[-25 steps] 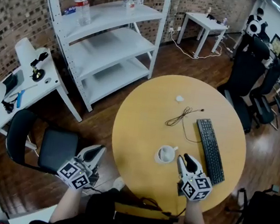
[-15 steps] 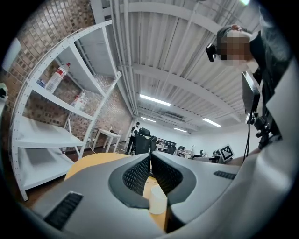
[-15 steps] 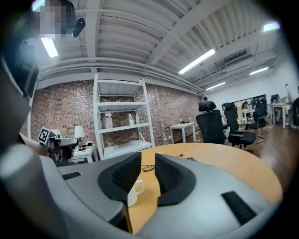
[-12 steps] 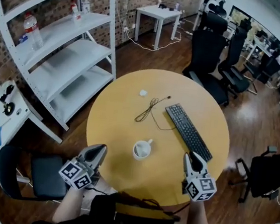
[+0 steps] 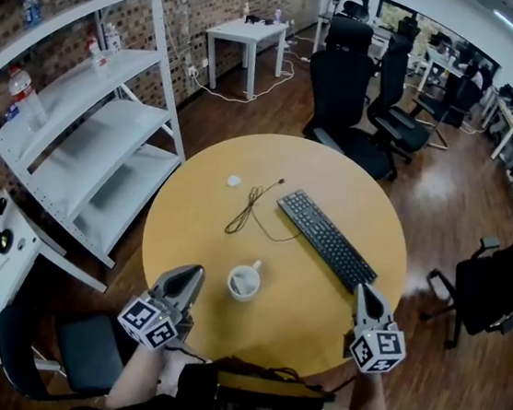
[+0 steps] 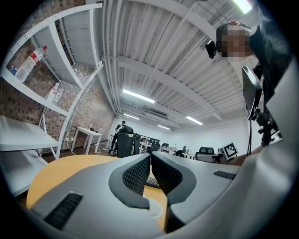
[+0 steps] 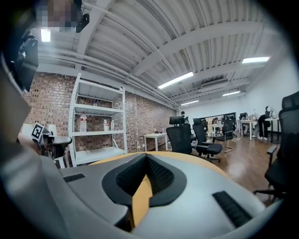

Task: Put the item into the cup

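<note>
A white cup with a handle stands on the round yellow table, near its front edge. A small white item lies at the table's far left, beyond a black cable. My left gripper hovers at the table's near-left edge, left of the cup, its jaws shut and empty. My right gripper is at the near-right edge, well to the right of the cup. Its jaws are closing with nothing between them, and the tips meet. What the cup contains cannot be made out.
A black keyboard lies diagonally on the right half of the table. White shelving with bottles stands to the left. Black office chairs are beyond the table, another is at the right, and a stool sits at the lower left.
The right gripper has drawn away from the cup to the right and its jaws have come together. The head view has swung, shifting the shelving leftward. The left gripper stays by the near-left edge.
</note>
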A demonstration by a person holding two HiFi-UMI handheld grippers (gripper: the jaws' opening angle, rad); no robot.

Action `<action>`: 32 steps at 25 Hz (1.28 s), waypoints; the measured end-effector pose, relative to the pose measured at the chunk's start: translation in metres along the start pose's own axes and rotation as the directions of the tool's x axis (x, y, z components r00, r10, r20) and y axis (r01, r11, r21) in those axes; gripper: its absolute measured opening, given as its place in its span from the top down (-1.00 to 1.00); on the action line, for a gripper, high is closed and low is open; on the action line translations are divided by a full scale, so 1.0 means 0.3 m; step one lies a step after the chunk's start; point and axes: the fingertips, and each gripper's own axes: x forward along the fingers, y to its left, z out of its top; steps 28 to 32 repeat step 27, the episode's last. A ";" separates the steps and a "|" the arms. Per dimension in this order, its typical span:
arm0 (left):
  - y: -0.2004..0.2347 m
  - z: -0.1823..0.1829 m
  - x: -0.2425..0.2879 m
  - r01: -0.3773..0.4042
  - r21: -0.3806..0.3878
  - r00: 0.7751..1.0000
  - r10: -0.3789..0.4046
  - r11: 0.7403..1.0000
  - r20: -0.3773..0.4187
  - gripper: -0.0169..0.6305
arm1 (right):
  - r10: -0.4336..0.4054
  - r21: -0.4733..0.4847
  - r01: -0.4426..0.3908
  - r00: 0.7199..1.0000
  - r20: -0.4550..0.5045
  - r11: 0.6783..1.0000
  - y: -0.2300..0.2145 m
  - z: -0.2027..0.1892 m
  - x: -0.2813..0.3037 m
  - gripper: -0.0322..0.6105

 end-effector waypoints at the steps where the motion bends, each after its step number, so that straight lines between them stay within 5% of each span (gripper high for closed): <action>1: 0.000 -0.005 0.000 -0.001 -0.003 1.000 0.001 1.000 -0.003 0.93 | -0.003 -0.002 0.003 1.000 -0.004 1.000 -0.002 -0.004 -0.002 0.87; 17: 0.062 -0.024 -0.090 -0.133 -0.028 0.991 0.133 0.991 0.002 0.93 | 0.070 -0.008 -0.071 0.995 -0.077 0.997 0.014 -0.045 0.097 0.88; 32: 0.066 -0.043 -0.100 -0.132 -0.029 0.991 0.132 0.991 -0.021 0.93 | 0.049 0.006 -0.048 0.995 -0.083 0.999 -0.001 -0.074 0.081 0.88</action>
